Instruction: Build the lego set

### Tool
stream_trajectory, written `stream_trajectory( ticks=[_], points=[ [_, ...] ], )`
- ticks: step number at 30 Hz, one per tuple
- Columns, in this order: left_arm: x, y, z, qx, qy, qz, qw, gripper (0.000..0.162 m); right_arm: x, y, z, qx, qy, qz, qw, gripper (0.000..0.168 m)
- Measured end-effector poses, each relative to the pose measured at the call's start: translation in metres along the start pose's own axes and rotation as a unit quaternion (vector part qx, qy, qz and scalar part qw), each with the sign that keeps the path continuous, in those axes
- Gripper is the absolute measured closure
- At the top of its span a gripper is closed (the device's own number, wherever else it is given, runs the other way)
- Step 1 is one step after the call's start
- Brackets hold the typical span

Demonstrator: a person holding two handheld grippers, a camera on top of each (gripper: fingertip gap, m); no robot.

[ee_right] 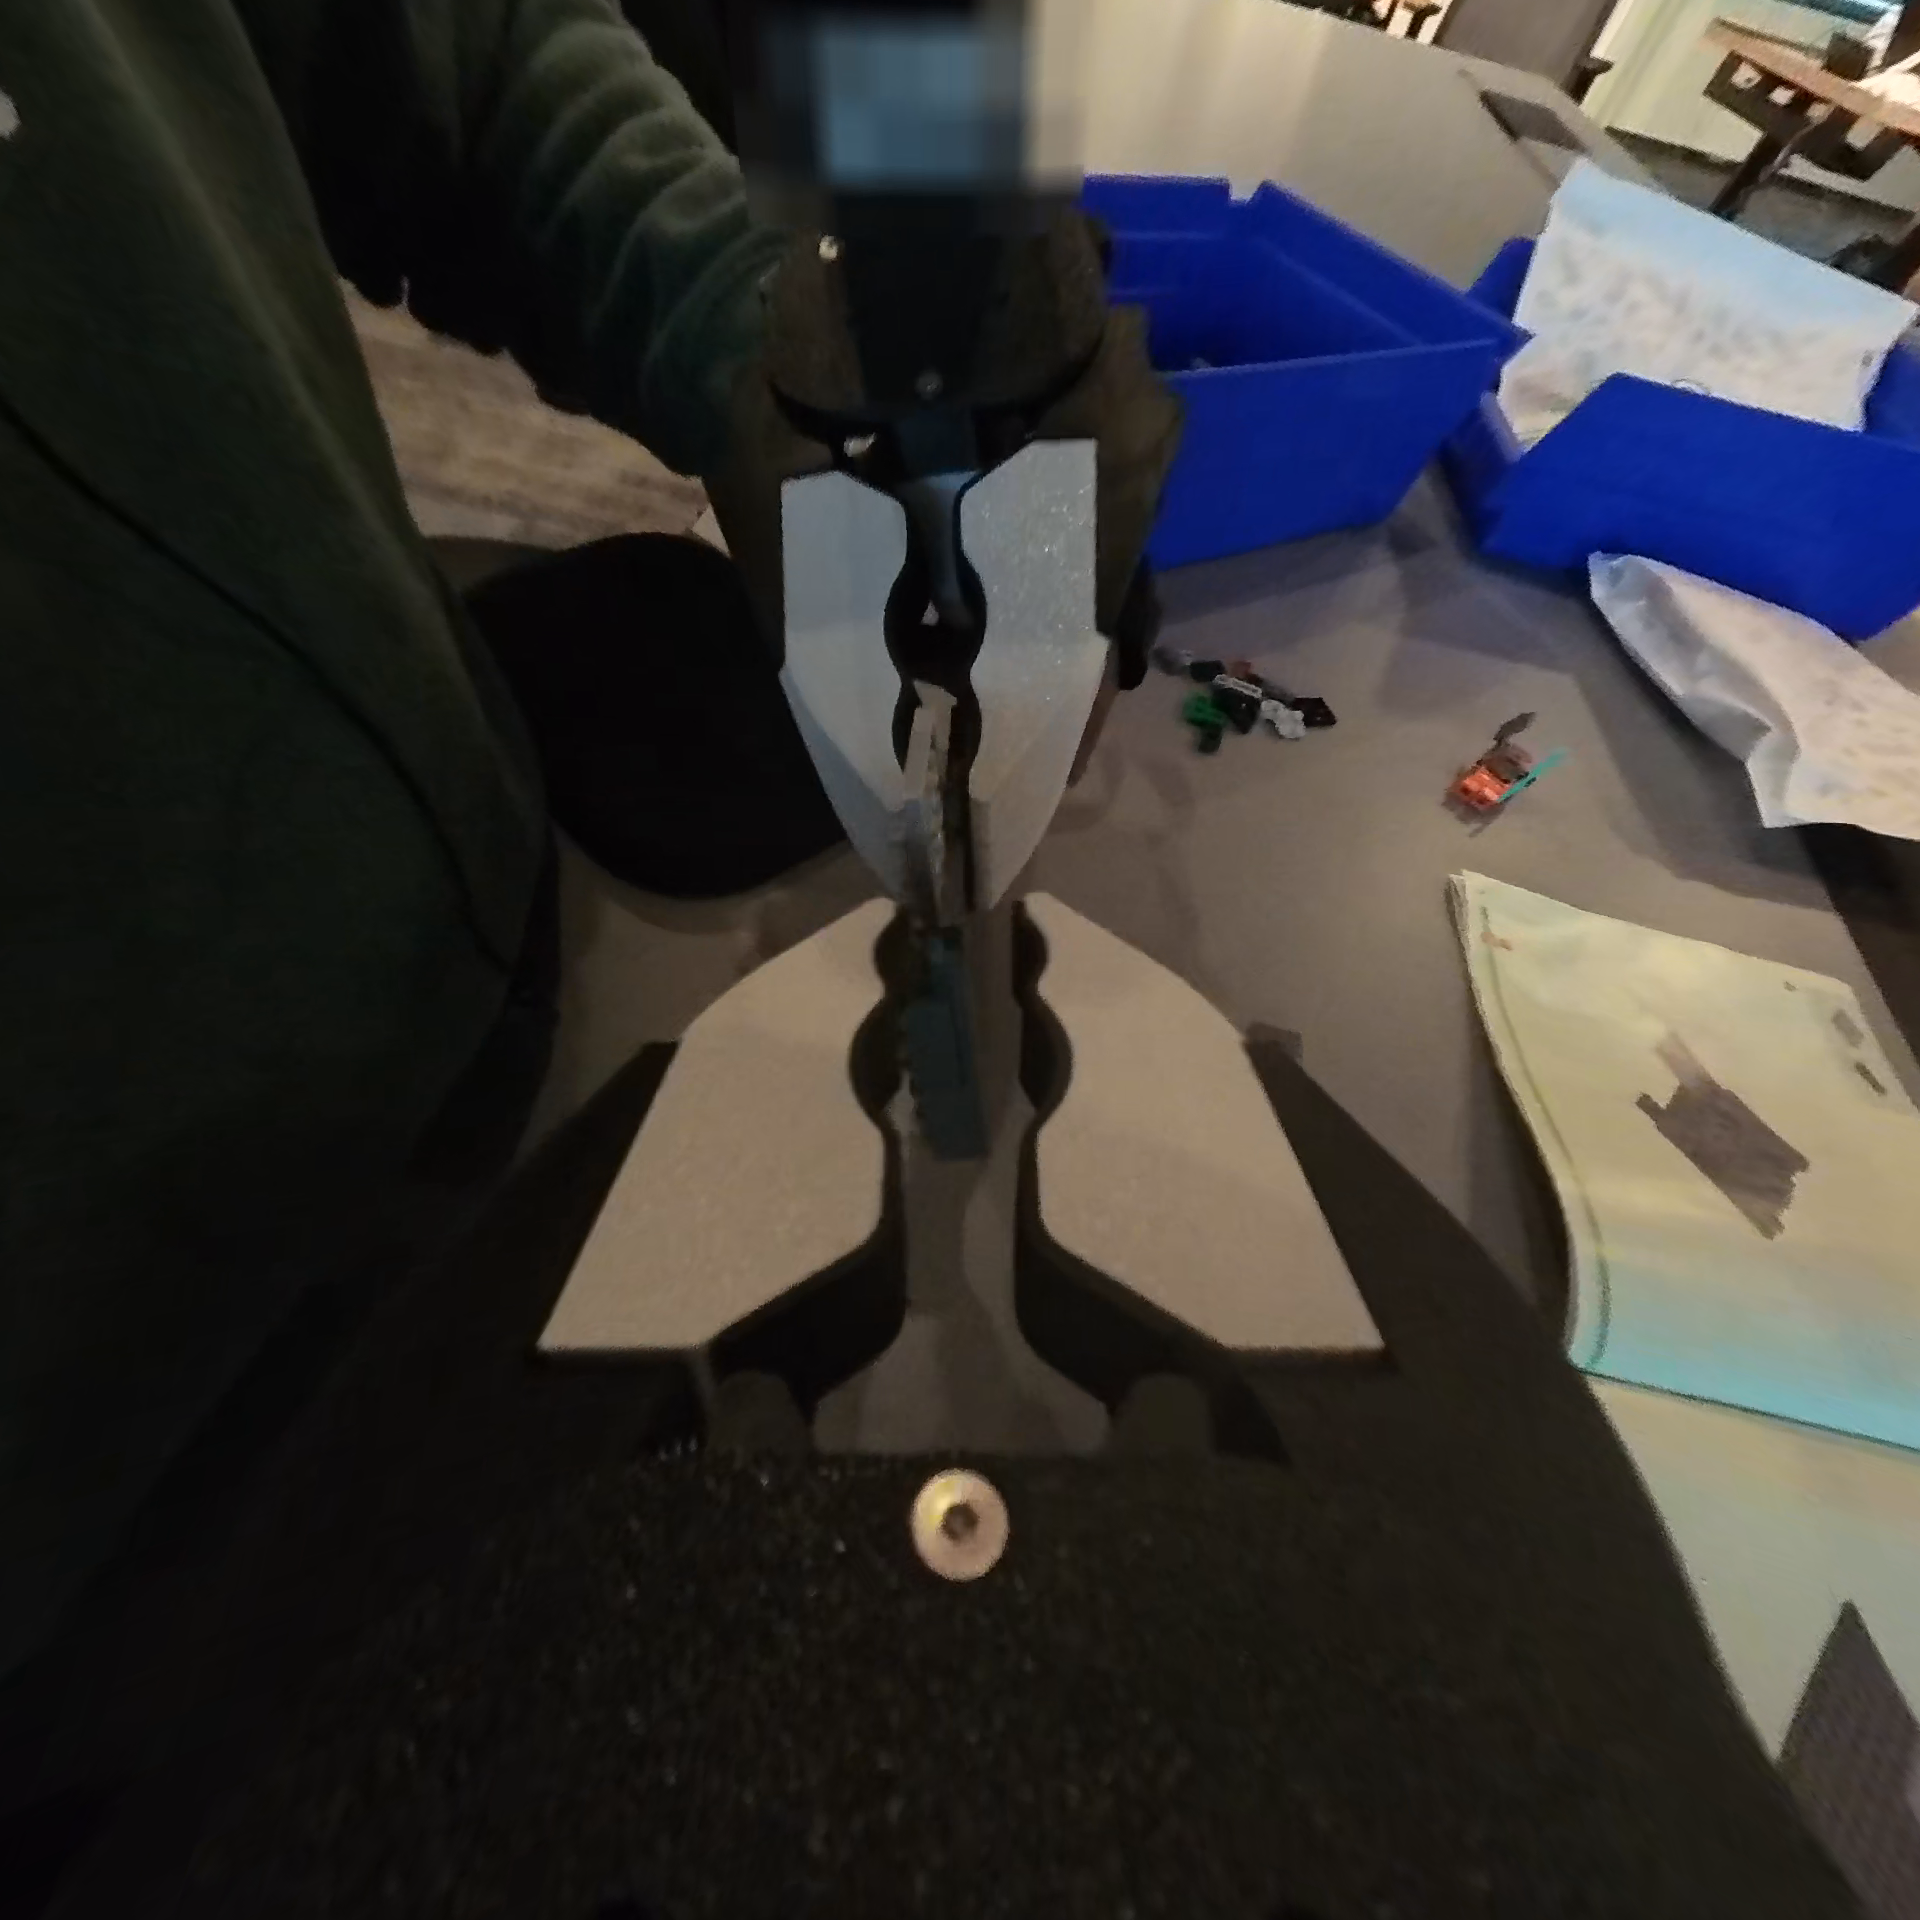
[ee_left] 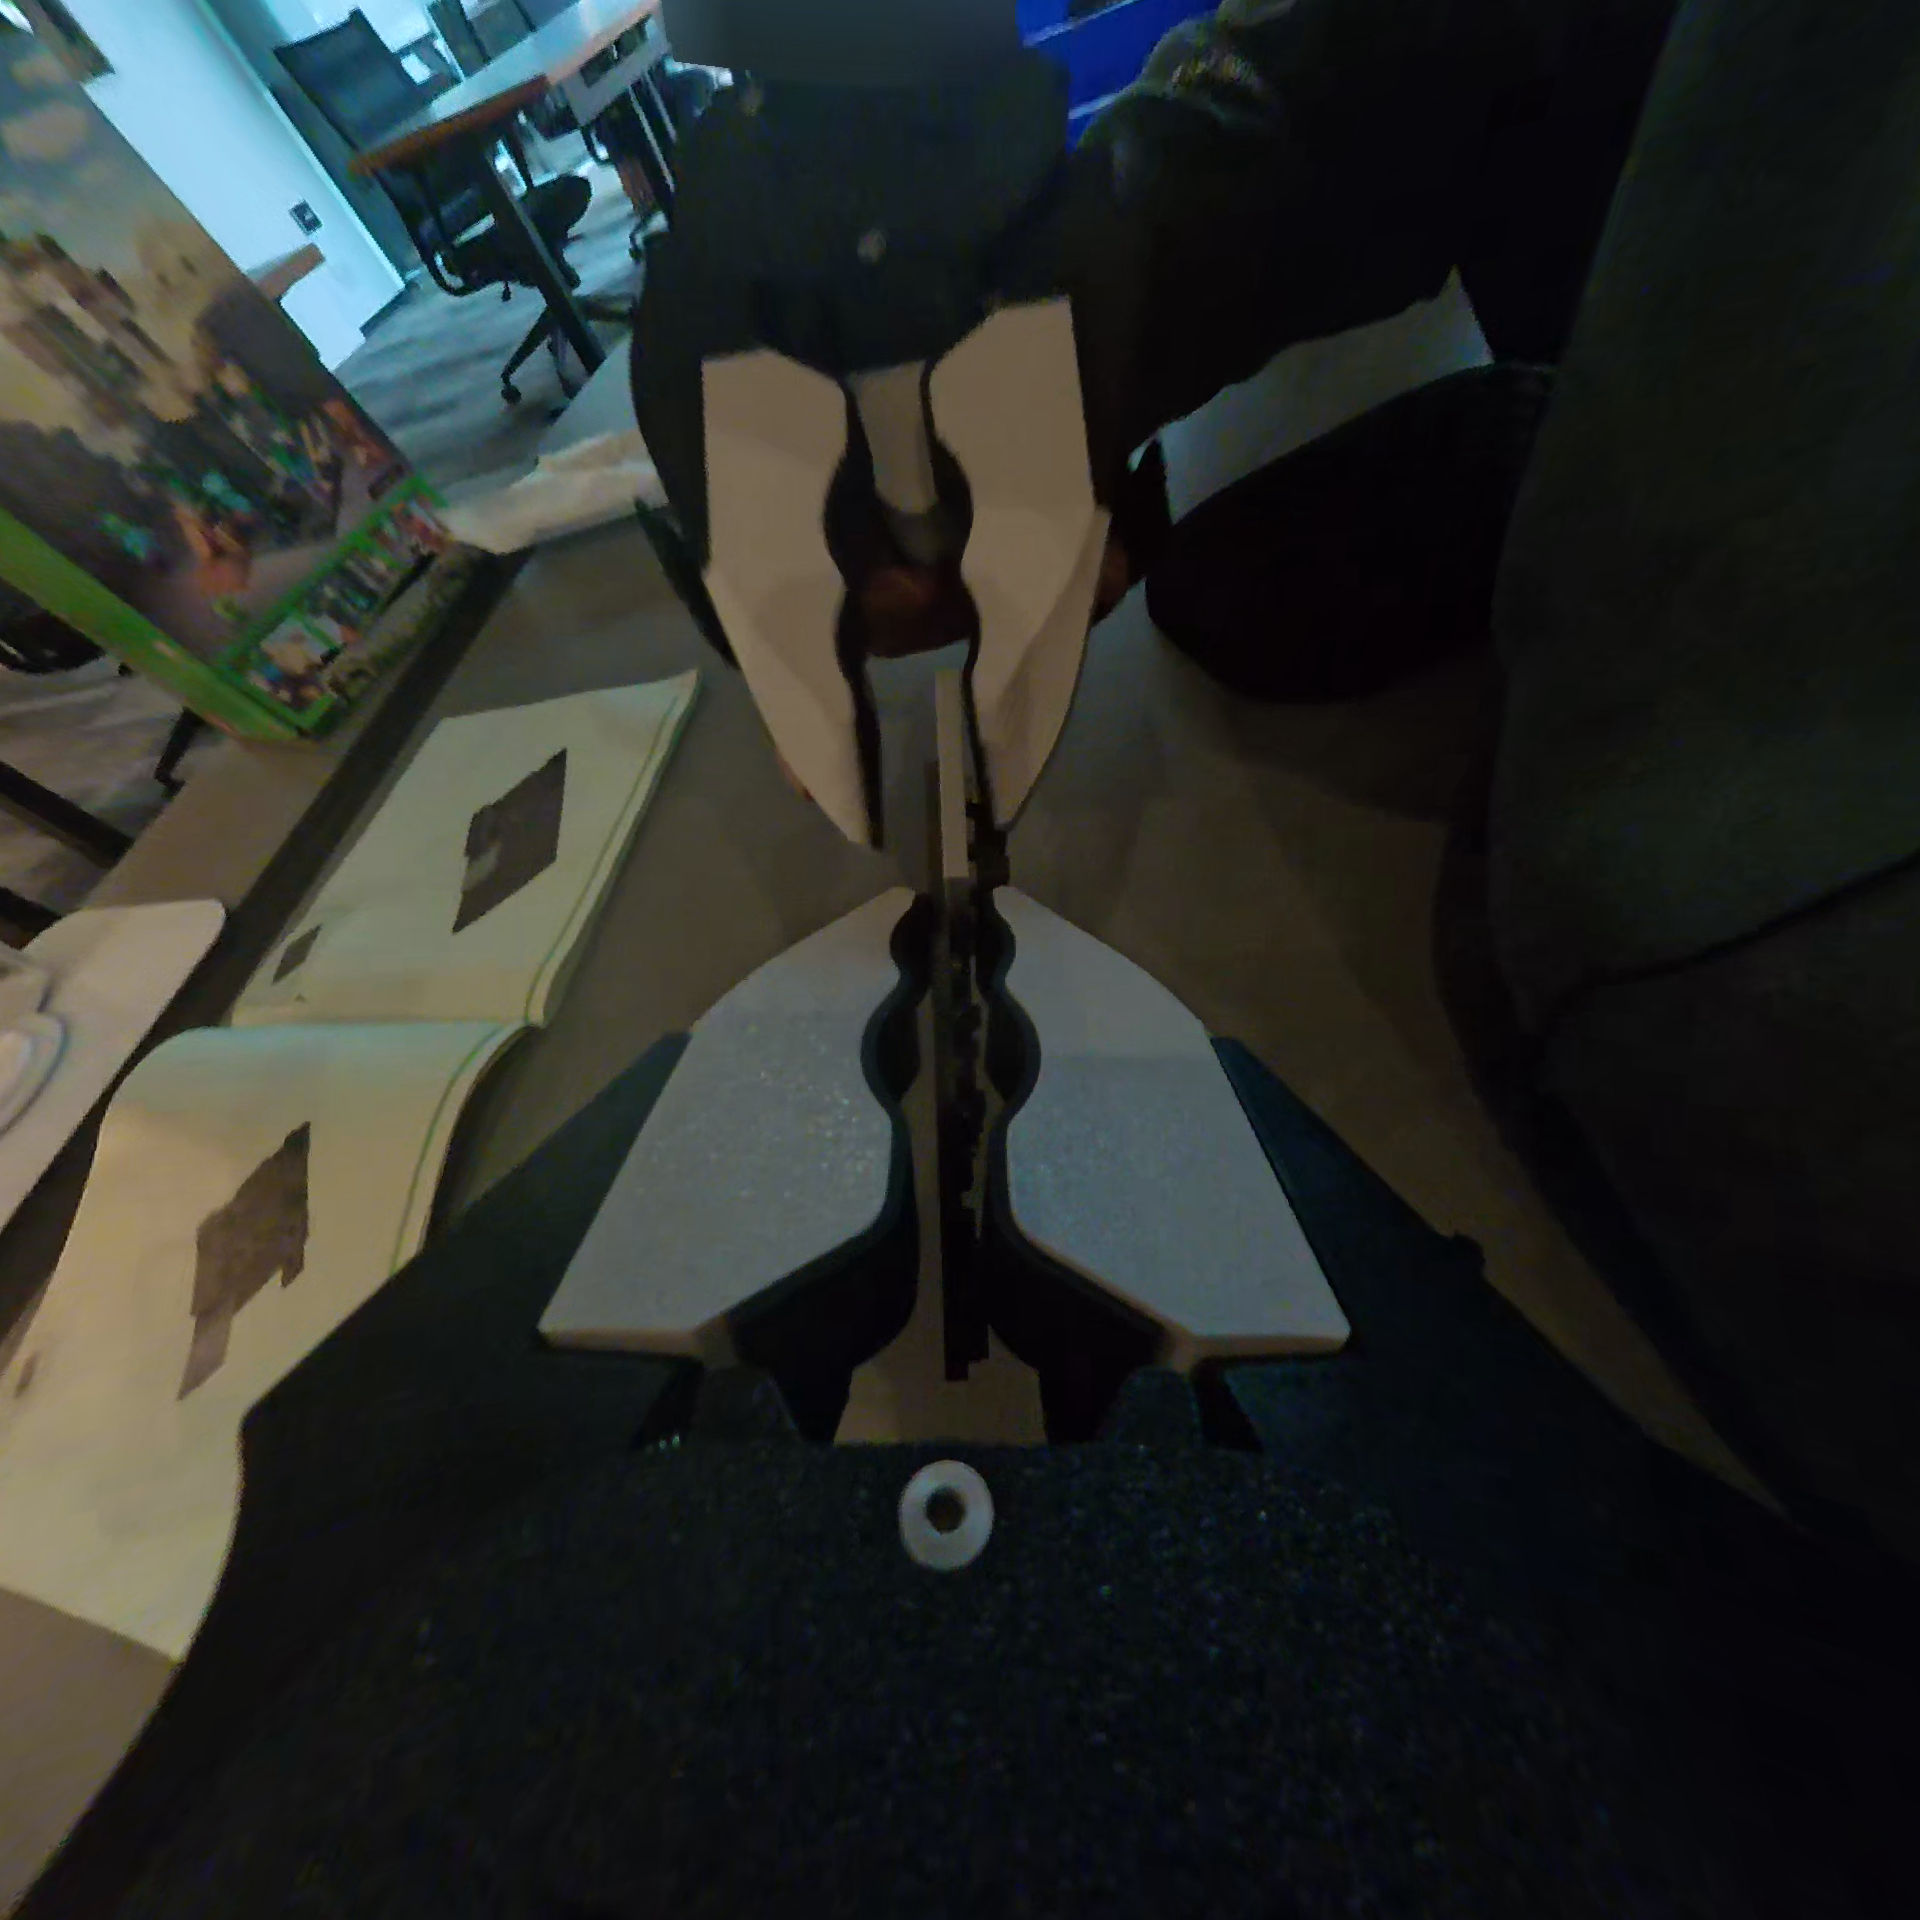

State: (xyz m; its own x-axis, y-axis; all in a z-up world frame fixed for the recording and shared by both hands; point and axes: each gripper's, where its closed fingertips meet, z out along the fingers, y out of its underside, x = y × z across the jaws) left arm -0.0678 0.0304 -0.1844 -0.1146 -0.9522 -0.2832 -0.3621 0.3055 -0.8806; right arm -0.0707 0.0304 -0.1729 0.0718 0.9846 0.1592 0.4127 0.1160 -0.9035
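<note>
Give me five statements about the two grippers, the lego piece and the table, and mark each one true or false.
1. Both the left gripper and the right gripper are closed on the same flat lego plate. True.
2. The plate lies flat on the table. False: it is held edge-on in the air between the two grippers.
3. An open instruction booklet lies on the table. True.
4. The bins behind the grippers are red. False: they are blue.
5. Small loose lego pieces lie on the table in front of the bins. True.
</note>
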Motion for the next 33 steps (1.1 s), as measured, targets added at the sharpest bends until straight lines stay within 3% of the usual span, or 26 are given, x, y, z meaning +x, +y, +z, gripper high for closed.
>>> stream_trajectory(
  ticks=[2,9,15,18,22,28,33],
  points=[
    [-0.001,-0.001,0.0,-0.001,-0.002,0.002,1.0,0.153,-0.002,-0.001,0.001,0.001,-0.004,-0.009,1.0,0.16],
    [-0.001,0.002,-0.003,0.002,-0.001,-0.013,1.0,0.154,-0.001,0.001,0.004,-0.007,0.02,-0.043,0.999,0.16],
    [-0.003,-0.002,-0.007,-0.005,-0.05,0.05,0.997,0.148,-0.005,-0.003,0.004,0.009,0.057,-0.122,0.991,0.161],
    [-0.003,-0.001,-0.01,-0.01,-0.056,0.055,0.997,0.144,-0.006,-0.003,0.004,0.015,0.059,-0.129,0.99,0.161],
    [0.001,0.001,-0.009,-0.011,-0.049,0.059,0.997,0.153,-0.006,-0.002,0.005,0.016,0.058,-0.134,0.989,0.161],
    [0.003,0.003,-0.01,-0.014,-0.044,0.06,0.997,0.154,-0.007,-0.001,0.006,0.015,0.055,-0.152,0.987,0.161],
    [0.002,0.009,-0.009,-0.002,-0.028,0.032,0.999,0.154,-0.003,0.002,0.01,0.013,0.05,-0.116,0.992,0.161]
  ],
)
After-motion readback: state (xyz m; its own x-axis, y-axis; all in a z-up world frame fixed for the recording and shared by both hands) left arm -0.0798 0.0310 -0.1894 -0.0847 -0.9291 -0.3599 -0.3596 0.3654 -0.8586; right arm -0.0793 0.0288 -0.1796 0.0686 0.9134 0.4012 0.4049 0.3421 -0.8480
